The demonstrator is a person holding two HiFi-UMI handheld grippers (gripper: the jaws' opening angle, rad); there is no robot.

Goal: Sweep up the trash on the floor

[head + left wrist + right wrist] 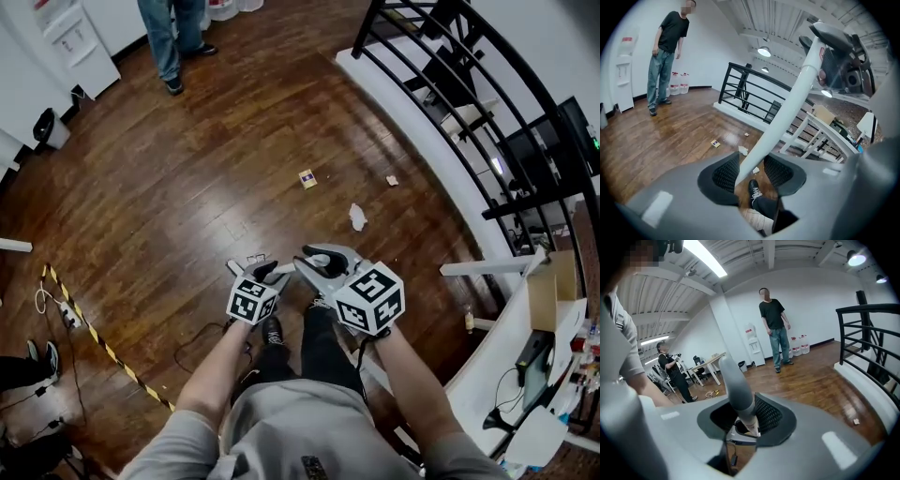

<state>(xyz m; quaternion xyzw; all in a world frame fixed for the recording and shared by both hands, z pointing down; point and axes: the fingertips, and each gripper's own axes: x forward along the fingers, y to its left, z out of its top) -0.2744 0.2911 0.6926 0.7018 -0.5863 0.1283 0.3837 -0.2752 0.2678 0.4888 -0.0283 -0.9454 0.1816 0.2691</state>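
The person's left forearm (pixel 217 370) and right forearm (pixel 414 380) are bare and reach out from the chest, wrists close together. The left gripper (pixel 255 272) tips down toward the floor, with its jaws closed on a white pole (pixel 787 108). Just beside it, the right gripper (pixel 323 259) also angles down and clamps a grey handle (pixel 736 385) between its pads.

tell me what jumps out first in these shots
Both grippers dominate the head view's centre: the left gripper closed on a white pole, the right gripper on a grey handle. Ahead, scraps of trash dot the dark wood floor beside a curving black railing.
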